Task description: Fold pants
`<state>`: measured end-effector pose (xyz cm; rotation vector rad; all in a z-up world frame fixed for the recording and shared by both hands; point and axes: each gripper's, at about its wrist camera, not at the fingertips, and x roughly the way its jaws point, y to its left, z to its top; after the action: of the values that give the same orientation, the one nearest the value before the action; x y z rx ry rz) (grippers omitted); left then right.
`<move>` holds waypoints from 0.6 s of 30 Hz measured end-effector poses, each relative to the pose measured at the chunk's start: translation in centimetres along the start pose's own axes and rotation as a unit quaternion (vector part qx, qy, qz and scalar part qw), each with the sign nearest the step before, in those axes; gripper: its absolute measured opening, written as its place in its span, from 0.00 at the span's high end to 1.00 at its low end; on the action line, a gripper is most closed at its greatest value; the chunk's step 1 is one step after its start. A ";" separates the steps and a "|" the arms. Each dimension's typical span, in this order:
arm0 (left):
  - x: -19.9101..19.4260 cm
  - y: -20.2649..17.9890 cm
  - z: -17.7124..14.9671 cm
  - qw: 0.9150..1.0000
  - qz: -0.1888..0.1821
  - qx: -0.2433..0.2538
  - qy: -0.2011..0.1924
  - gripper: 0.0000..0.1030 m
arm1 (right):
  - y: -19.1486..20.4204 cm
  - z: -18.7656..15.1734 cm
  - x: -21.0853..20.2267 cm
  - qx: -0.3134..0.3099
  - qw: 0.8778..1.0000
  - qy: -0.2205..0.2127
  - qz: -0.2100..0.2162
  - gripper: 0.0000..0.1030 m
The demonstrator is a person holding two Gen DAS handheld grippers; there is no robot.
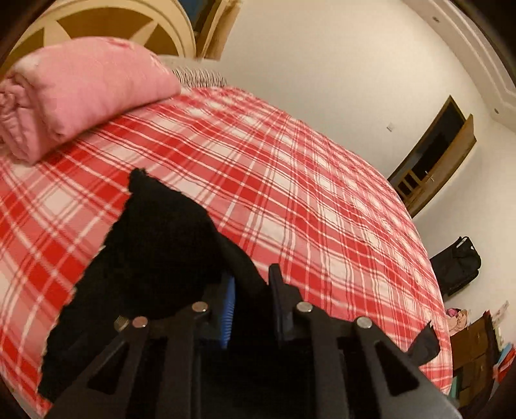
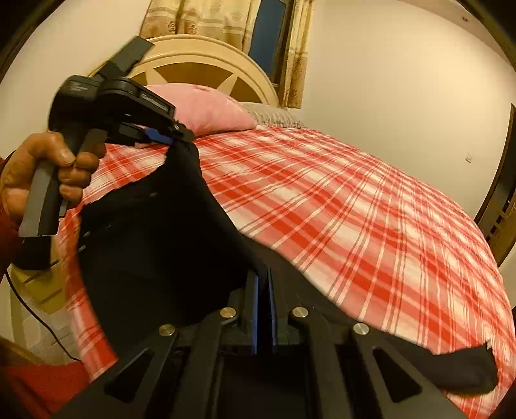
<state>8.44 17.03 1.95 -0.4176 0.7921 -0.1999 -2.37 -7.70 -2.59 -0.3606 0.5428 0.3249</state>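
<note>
The black pants (image 2: 154, 225) hang lifted above a red-and-white plaid bedspread (image 2: 354, 209), stretched between 2 grippers. The left gripper (image 2: 175, 137), gripped by the person's hand (image 2: 38, 174), is clenched on one fabric edge. The right gripper (image 2: 264, 290) has its blue pads pressed together on another part of the cloth. A trailing dark end (image 2: 467, 370) rests on the spread at the right. At the bed's head lie a pink pillow (image 1: 80, 93) and a cream headboard (image 2: 206, 64); curtains (image 2: 206, 19) hang behind. A black bag (image 1: 458, 264) stands against the wall.
</note>
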 end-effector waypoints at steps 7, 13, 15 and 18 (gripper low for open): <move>-6.7 2.6 -5.2 0.997 0.002 0.013 -0.070 0.80 | 4.9 -4.0 -1.4 -0.019 0.999 0.027 0.032 0.95; -7.8 5.6 -8.9 0.997 0.017 -0.002 -0.070 0.81 | 7.7 -7.3 0.1 -0.055 0.996 0.064 0.038 0.95; -7.4 6.4 -10.0 0.997 0.046 -0.001 -0.057 0.81 | 8.2 -8.6 0.7 -0.065 0.994 0.078 0.040 0.95; -7.1 8.0 -11.2 0.996 0.074 -0.007 -0.042 0.81 | 8.4 -9.8 1.0 -0.073 0.993 0.087 0.043 0.95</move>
<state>-4.36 23.35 -3.99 -0.3763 0.7395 -0.0381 -9.13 -4.07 -13.00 -0.5104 0.7089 0.4206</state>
